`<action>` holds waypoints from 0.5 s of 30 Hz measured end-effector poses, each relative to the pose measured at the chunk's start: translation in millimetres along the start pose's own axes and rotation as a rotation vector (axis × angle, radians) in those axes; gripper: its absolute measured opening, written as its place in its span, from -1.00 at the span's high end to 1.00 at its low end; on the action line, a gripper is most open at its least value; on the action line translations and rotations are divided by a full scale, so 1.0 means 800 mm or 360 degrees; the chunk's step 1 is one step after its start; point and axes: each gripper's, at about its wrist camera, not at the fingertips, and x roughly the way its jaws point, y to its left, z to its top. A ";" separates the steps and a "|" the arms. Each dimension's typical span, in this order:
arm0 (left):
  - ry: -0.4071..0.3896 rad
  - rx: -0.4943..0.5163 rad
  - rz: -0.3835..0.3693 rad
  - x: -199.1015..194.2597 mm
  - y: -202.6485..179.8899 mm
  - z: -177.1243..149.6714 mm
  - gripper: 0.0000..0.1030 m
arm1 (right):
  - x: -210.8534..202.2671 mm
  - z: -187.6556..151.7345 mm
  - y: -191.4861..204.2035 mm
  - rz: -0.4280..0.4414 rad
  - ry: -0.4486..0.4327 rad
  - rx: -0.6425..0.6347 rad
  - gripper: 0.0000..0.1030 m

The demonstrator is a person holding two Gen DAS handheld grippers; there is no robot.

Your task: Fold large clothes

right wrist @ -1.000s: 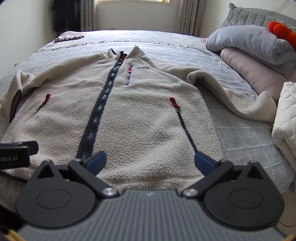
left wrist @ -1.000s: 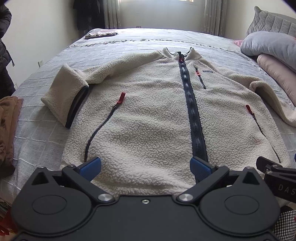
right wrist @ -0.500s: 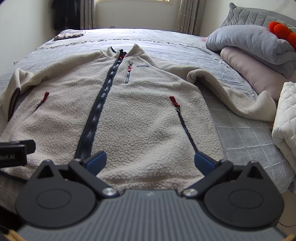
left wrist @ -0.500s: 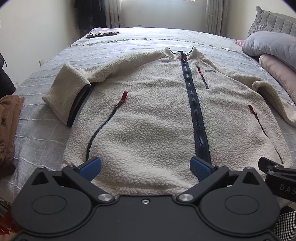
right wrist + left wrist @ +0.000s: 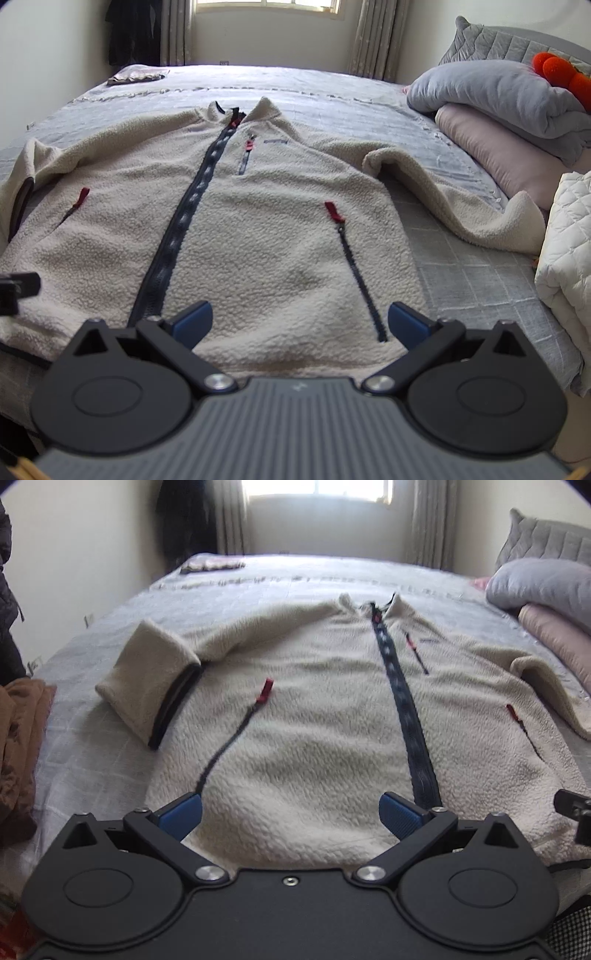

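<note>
A cream fleece jacket [image 5: 314, 738] with a dark front zipper lies flat, front up, on the grey bed; it also shows in the right wrist view [image 5: 266, 236]. Its left sleeve [image 5: 155, 686] is folded in beside the body. Its right sleeve [image 5: 454, 199] trails out toward the pillows. My left gripper [image 5: 291, 814] is open and empty just above the hem, left of the zipper. My right gripper [image 5: 301, 321] is open and empty above the hem, right of the zipper. Each gripper's edge shows in the other's view.
The grey checked bedspread [image 5: 476, 280] surrounds the jacket. Grey and pink pillows [image 5: 509, 110] are stacked at the right, with a white quilted item [image 5: 565, 266] nearer. A brown garment [image 5: 18, 746] lies at the left bed edge. A small folded cloth [image 5: 212, 564] sits at the far end.
Both grippers have tilted up a little and edged forward over the hem, so the jacket sits lower in view. The jaws stayed open and the jacket has not moved.
</note>
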 end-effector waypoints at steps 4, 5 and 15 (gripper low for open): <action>0.0048 -0.0007 -0.0054 0.015 0.034 0.004 -1.00 | 0.012 0.004 -0.037 0.0070 0.0063 0.0067 -1.00; 0.0070 -0.0019 -0.0087 0.019 0.049 0.007 -1.00 | 0.015 0.005 -0.050 0.0106 0.0074 0.0100 -1.00; 0.0243 -0.0351 -0.0238 0.067 0.191 -0.014 -0.95 | 0.075 -0.016 -0.179 0.0327 0.0248 0.0526 -0.95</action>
